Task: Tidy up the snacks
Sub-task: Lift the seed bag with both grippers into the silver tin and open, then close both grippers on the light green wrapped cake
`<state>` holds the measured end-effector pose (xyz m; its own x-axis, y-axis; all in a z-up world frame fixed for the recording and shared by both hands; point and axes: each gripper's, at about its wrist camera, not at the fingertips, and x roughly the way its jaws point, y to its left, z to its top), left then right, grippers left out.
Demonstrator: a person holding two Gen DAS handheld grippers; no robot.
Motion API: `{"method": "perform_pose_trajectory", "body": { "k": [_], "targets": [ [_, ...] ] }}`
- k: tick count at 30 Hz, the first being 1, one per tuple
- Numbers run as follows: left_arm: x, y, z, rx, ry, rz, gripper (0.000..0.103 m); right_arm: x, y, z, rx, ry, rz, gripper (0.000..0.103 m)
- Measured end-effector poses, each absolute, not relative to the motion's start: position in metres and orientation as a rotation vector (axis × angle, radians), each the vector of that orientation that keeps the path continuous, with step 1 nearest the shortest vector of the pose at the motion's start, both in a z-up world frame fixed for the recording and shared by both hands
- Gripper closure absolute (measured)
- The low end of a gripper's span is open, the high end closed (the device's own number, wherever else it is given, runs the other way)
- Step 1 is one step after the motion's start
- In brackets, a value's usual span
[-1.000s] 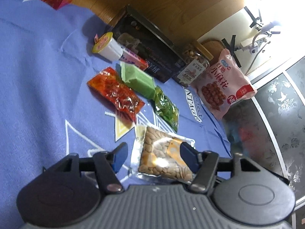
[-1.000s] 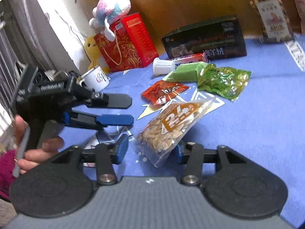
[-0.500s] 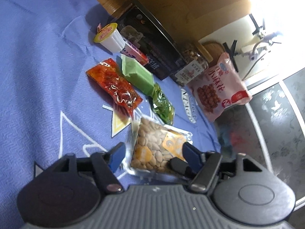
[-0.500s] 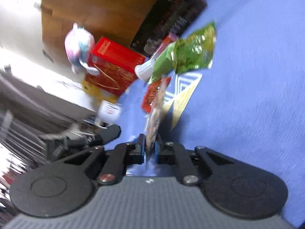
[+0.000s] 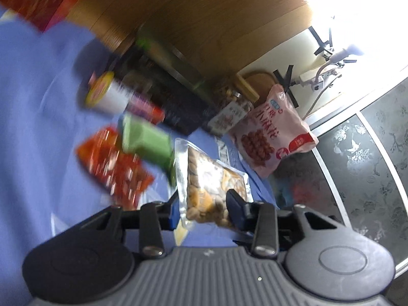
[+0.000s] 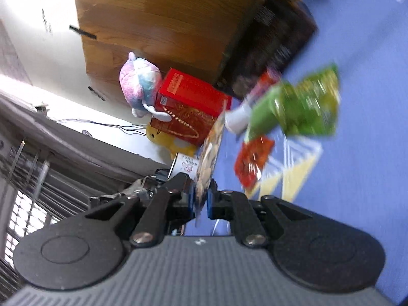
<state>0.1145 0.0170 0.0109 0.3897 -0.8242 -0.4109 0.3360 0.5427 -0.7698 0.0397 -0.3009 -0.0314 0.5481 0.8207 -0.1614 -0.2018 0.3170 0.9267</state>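
Observation:
A clear packet of nuts (image 5: 209,183) with an orange label hangs above the blue cloth (image 5: 30,102). My left gripper (image 5: 204,206) has the packet between its blue pads; the jaws are closing and both pads touch its sides. In the right wrist view the same nut packet (image 6: 210,148) shows edge-on, and my right gripper (image 6: 201,199) is shut on its lower edge. On the cloth lie a red packet (image 5: 114,168), a green pack (image 5: 145,142) and a shiny green packet (image 6: 311,107). The picture is blurred.
A white cup with a yellow lid (image 5: 102,94), a dark box (image 5: 165,94), a nut jar (image 5: 232,109) and a pink bag (image 5: 270,137) line the far side. A red gift box (image 6: 188,107), a plush toy (image 6: 139,84) and a mug (image 6: 185,165) stand at the cloth's end.
The right gripper shut on the nut packet, rolled and raised it off the cloth. The left gripper's jaws narrowed onto the packet, which now stands upright between them.

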Motion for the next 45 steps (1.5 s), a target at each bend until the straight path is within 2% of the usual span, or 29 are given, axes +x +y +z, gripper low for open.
{"method": "perform_pose_trajectory", "body": {
  "k": [8,11,14,16,21,27,31,37,45],
  "targets": [
    [0.195,-0.017,0.054,-0.547,0.778,-0.767,0.067,0.119,-0.297,0.035,0.68,0.624,0.685,0.084],
    [0.232,-0.031,0.059,-0.533,0.757,-0.735,0.067,0.157,-0.295,0.052,0.545,0.605,0.633,0.078],
    [0.265,-0.043,0.051,-0.534,0.776,-0.705,0.067,0.191,-0.295,0.054,0.435,0.61,0.574,0.069],
    [0.282,-0.054,0.043,-0.51,0.801,-0.674,0.066,0.208,-0.288,0.053,0.307,0.598,0.512,0.059],
    [0.295,-0.072,0.033,-0.432,0.821,-0.64,0.061,0.218,-0.269,0.039,-0.055,0.491,0.313,0.056],
    [0.274,-0.052,0.047,-0.432,0.768,-0.646,0.059,0.182,-0.292,0.031,0.019,0.416,0.311,0.056],
    [0.245,-0.029,0.055,-0.439,0.746,-0.657,0.058,0.15,-0.312,0.021,0.167,0.442,0.356,0.056],
    [0.193,-0.004,0.028,-0.431,0.813,-0.622,0.055,0.133,-0.316,-0.018,0.298,0.575,0.384,0.055],
    [0.161,0.03,-0.015,-0.525,0.886,-0.514,0.055,0.169,-0.263,-0.032,0.345,0.7,0.496,0.055]
  ]
}}
